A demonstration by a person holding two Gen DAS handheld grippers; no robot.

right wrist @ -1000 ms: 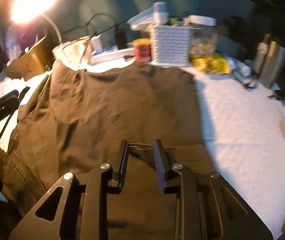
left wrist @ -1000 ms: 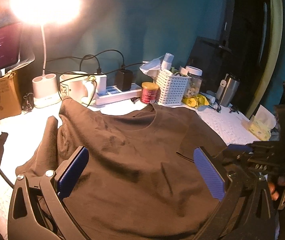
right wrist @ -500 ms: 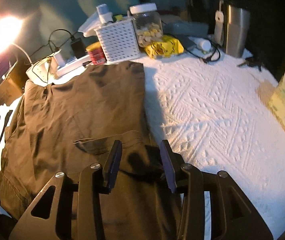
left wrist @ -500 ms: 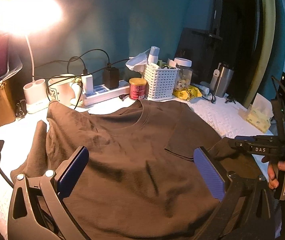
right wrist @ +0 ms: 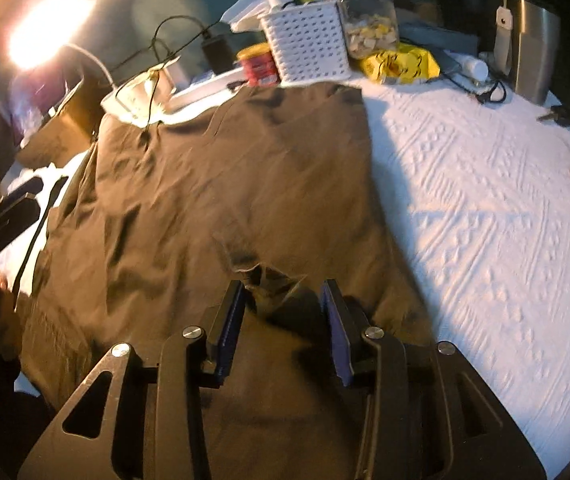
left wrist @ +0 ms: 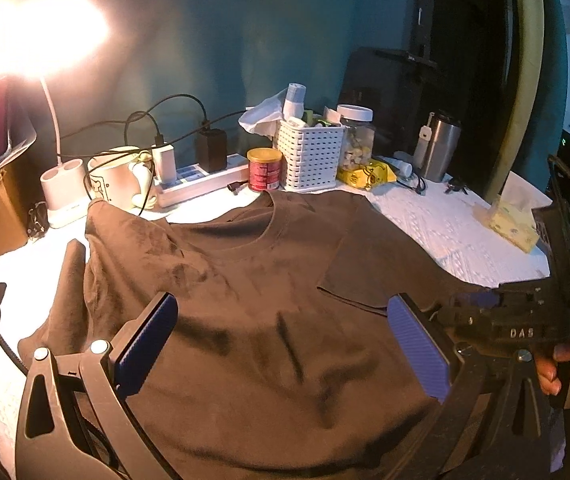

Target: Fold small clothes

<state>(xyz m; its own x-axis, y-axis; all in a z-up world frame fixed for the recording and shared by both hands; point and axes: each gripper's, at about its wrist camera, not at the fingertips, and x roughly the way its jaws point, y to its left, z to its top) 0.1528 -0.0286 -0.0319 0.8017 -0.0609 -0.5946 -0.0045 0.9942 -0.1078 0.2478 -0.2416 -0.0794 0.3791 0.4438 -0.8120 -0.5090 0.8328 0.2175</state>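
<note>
both wrist cameras look down along their fingers from close above the brown t-shirt, facing the far cluttered wall; both share the white basket.

I see a plain brown T-shirt on a white tablecloth embossed with geometric rows. At twelve o'clock stand a white perforated basket and a red tin with gold lid; my gripper pads are blue.
</note>
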